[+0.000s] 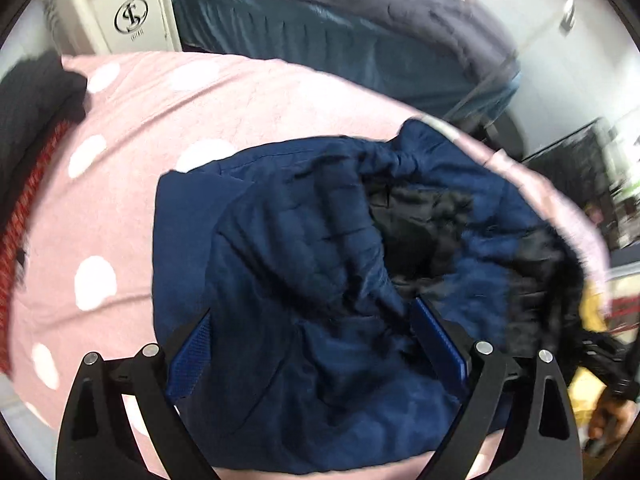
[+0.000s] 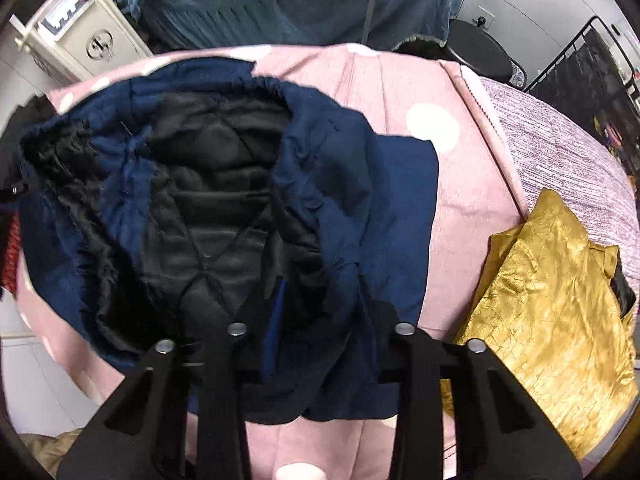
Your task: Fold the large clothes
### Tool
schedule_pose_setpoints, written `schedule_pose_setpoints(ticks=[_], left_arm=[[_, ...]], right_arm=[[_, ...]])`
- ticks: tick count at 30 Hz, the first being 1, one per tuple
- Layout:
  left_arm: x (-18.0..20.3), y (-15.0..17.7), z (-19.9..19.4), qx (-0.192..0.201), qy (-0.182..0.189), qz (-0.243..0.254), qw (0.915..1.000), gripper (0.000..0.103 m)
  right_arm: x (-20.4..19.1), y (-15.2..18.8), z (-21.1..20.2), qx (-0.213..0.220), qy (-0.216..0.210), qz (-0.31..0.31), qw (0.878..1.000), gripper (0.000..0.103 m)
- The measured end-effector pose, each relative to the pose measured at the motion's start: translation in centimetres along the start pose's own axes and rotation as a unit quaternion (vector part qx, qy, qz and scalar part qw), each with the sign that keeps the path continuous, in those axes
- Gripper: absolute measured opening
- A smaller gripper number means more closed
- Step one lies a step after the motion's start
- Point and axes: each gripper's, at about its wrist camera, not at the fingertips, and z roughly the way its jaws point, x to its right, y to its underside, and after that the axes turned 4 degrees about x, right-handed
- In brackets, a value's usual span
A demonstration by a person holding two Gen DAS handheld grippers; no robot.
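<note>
A: Where's the jacket?

B: Bunched on the pink dotted bed cover, black quilted lining showing. It looks padded, soft and floppy, and the shell is probably slippery.

A: And the tongs?

B: The left tongs are spread wide with navy cloth between them. The right tongs are mostly hidden in fabric, so I cannot tell their state.

A: Best hold?

B: Probably the gathered hem or a shoulder seam.

A: Obstacles?

B: A gold cushion lies just beside it, and red knitwear at the cover's edge.
</note>
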Motion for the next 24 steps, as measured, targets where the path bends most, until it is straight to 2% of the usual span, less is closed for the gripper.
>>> schedule_pose_setpoints(ticks=[1,2,3,5,6,8,11,13,15,16,18,19,21,23,24], left_arm=[[0.1,-0.4,0.6,-0.003,-0.006,-0.001,1.0000,0.090],[0.3,-0.7,1.2,-0.008,-0.012,-0.003,0.9999,0.082],[0.3,-1.2,1.8,-0.014,-0.025,-0.004,0.9996,0.063],[-0.2,-2.2,2.4,-0.024,-0.047,0.002,0.9986,0.043],[-0.9,-2.8,2.2,-0.018,-0.048,-0.004,0.9987,0.024],[-2.5,-4.2,1.4,-0.002,-0.071,-0.020,0.9972,0.006],[-5.1,-6.5,0.8,0.014,-0.063,-0.053,0.9965,0.006],[-5.6,-7.8,0.2,0.029,-0.096,-0.053,0.9935,0.006],[-5.6,-8.3,-1.2,0.051,-0.073,-0.059,0.9943,0.009],[-5.3,-8.2,-2.5,0.072,-0.043,-0.062,0.9945,0.015],[-4.1,-7.7,-4.2,0.103,-0.022,-0.042,0.9935,0.073],[-3.1,-7.1,-5.0,0.123,-0.019,-0.018,0.9921,0.079],[-1.2,-5.6,-5.8,0.148,-0.021,0.039,0.9881,0.083],[1.5,-3.8,-5.1,0.134,-0.044,0.112,0.9836,0.089],[2.6,-2.6,-4.3,0.123,-0.077,0.145,0.9787,0.089]], right_arm=[[-0.1,-0.1,0.4,-0.004,0.001,0.001,1.000,0.024],[0.0,-0.3,0.7,-0.008,-0.004,0.008,1.000,0.015],[0.2,-0.5,0.6,-0.004,-0.008,0.017,1.000,0.011],[1.3,-1.6,-0.8,0.030,-0.007,0.032,0.999,0.009],[2.0,-2.2,-1.8,0.049,-0.003,0.037,0.998,0.009],[3.6,-3.6,-3.2,0.076,0.000,0.057,0.995,0.008],[5.6,-6.4,-3.6,0.092,-0.016,0.102,0.990,0.008],[5.6,-8.6,-3.0,0.098,-0.034,0.119,0.987,0.008],[4.9,-10.2,-1.9,0.094,-0.046,0.129,0.986,0.006],[4.6,-11.0,-1.4,0.094,-0.053,0.139,0.984,0.005],[4.2,-12.5,0.0,0.091,-0.062,0.153,0.982,0.004],[3.9,-13.4,1.1,0.086,-0.064,0.158,0.982,0.004],[3.0,-14.6,2.8,0.079,-0.035,0.142,0.986,0.000],[2.5,-15.3,4.7,0.065,-0.011,0.122,0.990,0.001],[2.5,-15.3,5.6,0.051,-0.014,0.125,0.991,0.001]])
